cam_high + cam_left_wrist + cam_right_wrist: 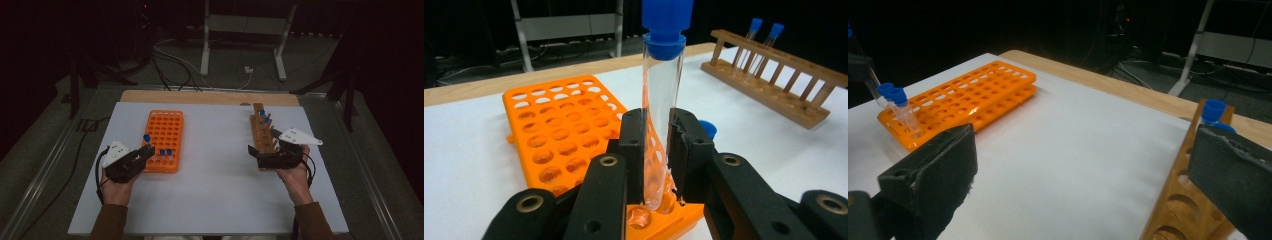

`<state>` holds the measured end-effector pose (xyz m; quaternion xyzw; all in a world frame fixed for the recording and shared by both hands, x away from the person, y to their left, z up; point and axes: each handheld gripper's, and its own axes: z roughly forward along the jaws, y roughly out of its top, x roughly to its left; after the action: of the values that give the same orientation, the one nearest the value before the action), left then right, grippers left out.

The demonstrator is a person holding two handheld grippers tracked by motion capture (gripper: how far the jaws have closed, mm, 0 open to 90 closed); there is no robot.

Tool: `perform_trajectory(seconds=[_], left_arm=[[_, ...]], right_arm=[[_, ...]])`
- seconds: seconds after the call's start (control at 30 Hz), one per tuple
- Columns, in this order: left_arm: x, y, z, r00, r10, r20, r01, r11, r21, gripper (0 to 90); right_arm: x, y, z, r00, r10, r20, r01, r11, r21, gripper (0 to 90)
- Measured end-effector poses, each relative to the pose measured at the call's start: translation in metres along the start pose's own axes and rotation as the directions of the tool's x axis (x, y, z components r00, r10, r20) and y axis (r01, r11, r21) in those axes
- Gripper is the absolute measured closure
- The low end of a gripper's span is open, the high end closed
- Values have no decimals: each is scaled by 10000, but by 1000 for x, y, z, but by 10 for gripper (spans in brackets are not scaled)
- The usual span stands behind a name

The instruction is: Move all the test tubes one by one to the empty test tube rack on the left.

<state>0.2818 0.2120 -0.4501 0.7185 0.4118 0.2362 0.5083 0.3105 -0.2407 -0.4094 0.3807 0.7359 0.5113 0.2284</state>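
Note:
My left gripper (145, 152) (657, 150) is shut on a clear test tube with a blue cap (663, 100) (147, 138), held upright over the near left corner of the orange rack (165, 140) (564, 140) (963, 97), its lower end at a corner hole. Two blue-capped tubes (166, 153) (895, 97) stand in the rack's near row. My right gripper (256, 152) (1083, 165) is open beside the near end of the wooden rack (262, 137) (1188, 200) (774, 85), which holds blue-capped tubes (264, 117) (1213, 112) (764, 35).
A white board (215, 185) covers the wooden table (200, 97). Beyond the far edge lie cables and a white stand (245, 35) on the dark floor. The board's middle between the two racks is bare.

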Motion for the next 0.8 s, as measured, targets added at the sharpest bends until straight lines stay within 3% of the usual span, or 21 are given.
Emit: perform_trajectory(seconds=[0.43,0.8], left_arm=[[-2,-15,20,9996,180,-204,-166,9978,644,781],[-2,-26,23,9986,394,-344,-349,9918,1232,781]], right_arm=[[-8,-3,-8,9995,275,148,-271,9993,-252,0],[-7,-4,-7,9996,255,102,-253,9994,-223,0]])
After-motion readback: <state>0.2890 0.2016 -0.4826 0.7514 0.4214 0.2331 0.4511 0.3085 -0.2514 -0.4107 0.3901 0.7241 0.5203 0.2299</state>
